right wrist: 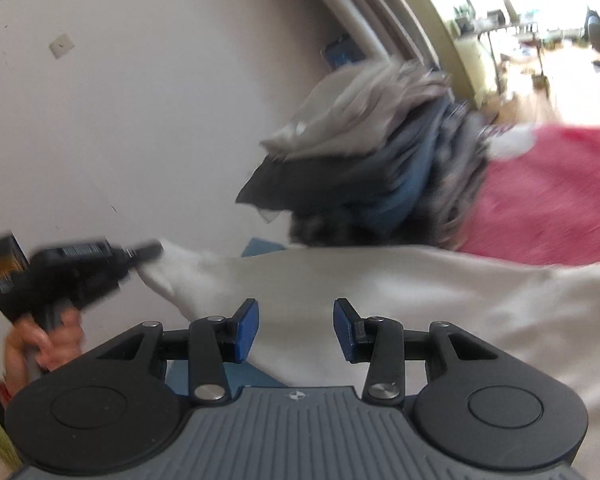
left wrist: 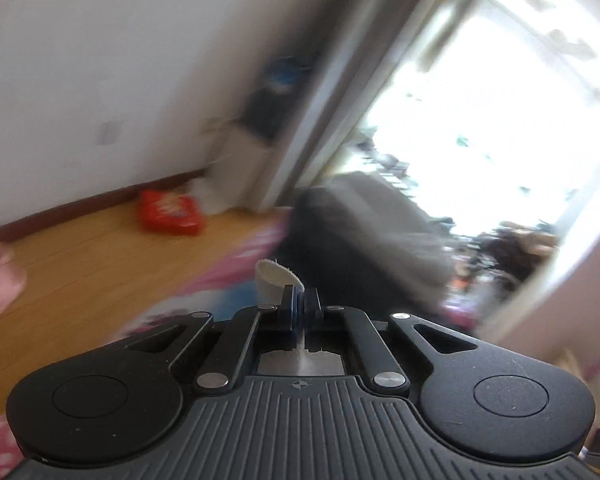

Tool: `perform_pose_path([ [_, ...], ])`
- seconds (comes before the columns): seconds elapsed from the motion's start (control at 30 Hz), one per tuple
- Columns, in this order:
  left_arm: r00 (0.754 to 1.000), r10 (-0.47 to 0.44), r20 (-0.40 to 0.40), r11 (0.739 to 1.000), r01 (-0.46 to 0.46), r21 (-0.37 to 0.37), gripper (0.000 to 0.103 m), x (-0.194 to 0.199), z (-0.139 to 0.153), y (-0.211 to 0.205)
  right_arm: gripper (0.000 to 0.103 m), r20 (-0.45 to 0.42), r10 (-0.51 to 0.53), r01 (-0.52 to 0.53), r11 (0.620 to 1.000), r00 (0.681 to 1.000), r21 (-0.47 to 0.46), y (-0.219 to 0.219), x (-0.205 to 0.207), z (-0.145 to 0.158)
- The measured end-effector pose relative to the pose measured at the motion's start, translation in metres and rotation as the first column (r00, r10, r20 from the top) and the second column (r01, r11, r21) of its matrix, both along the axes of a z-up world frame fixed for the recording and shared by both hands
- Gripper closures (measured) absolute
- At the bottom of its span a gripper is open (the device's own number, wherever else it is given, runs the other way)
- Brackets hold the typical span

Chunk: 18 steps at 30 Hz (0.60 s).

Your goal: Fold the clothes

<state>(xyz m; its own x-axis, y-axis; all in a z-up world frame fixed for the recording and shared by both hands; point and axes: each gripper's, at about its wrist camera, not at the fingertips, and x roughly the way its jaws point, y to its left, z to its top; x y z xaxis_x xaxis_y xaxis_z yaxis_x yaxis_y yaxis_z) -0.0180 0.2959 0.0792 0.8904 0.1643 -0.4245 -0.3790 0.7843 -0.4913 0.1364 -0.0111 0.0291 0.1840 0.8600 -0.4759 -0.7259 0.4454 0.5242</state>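
Note:
A cream-white garment lies spread across the lower half of the right wrist view. My left gripper shows there at the left, shut on a raised corner of that garment, with a person's hand on its handle. In the left wrist view the left gripper has its jaws together, and a strip of the cream cloth sticks up beside them. My right gripper stands open just above the garment. Its blue pads are apart and press on nothing.
A heap of grey, dark and blue clothes lies behind the garment, against a pale wall, beside a red blanket. The left wrist view is blurred: a wooden floor, a red bag, a grey-dark clothes pile, a bright doorway.

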Motion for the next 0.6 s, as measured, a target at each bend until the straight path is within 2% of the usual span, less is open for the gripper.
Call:
perform_pose_path([
  [0.1,0.988,-0.148,0.049,0.988,0.146,0.051,0.102,0.019,0.023,-0.05,0.06,0.031,-0.049,0.05,0.998,0.998,-0.041,-0.051,0.002,0.017],
  [0.17,0.964,-0.258,0.065,0.964,0.253,0.078,0.102,0.033,0.031,-0.088,0.06,0.021,-0.105,0.106,0.993,0.994,-0.054,-0.091,0.001,0.026],
  [0.23,0.928,-0.365,0.067,0.929,0.359,0.09,0.102,0.049,0.032,-0.129,0.06,0.014,-0.179,0.18,0.982,0.984,-0.065,-0.135,-0.003,0.031],
  [0.37,0.833,-0.551,0.037,0.831,0.545,0.109,0.102,0.076,0.016,-0.213,0.059,-0.013,-0.356,0.353,0.931,0.934,-0.09,-0.217,-0.02,0.029],
  [0.47,0.727,-0.684,-0.058,0.723,0.686,0.08,0.095,0.09,-0.025,-0.273,0.055,-0.061,-0.458,0.45,0.887,0.887,-0.105,-0.27,-0.031,0.013],
  [0.5,0.691,-0.715,-0.108,0.69,0.722,0.047,0.077,0.092,-0.045,-0.289,0.055,-0.077,-0.489,0.479,0.87,0.869,-0.119,-0.283,-0.033,0.004],
  [0.53,0.663,-0.731,-0.158,0.669,0.743,0.02,0.06,0.091,-0.063,-0.303,0.055,-0.093,-0.519,0.506,0.852,0.85,-0.133,-0.296,-0.036,-0.005],
  [0.6,0.625,-0.735,-0.262,0.651,0.759,-0.017,0.056,0.084,-0.092,-0.319,0.052,-0.167,-0.567,0.545,0.823,0.807,-0.162,-0.317,-0.039,-0.03],
])
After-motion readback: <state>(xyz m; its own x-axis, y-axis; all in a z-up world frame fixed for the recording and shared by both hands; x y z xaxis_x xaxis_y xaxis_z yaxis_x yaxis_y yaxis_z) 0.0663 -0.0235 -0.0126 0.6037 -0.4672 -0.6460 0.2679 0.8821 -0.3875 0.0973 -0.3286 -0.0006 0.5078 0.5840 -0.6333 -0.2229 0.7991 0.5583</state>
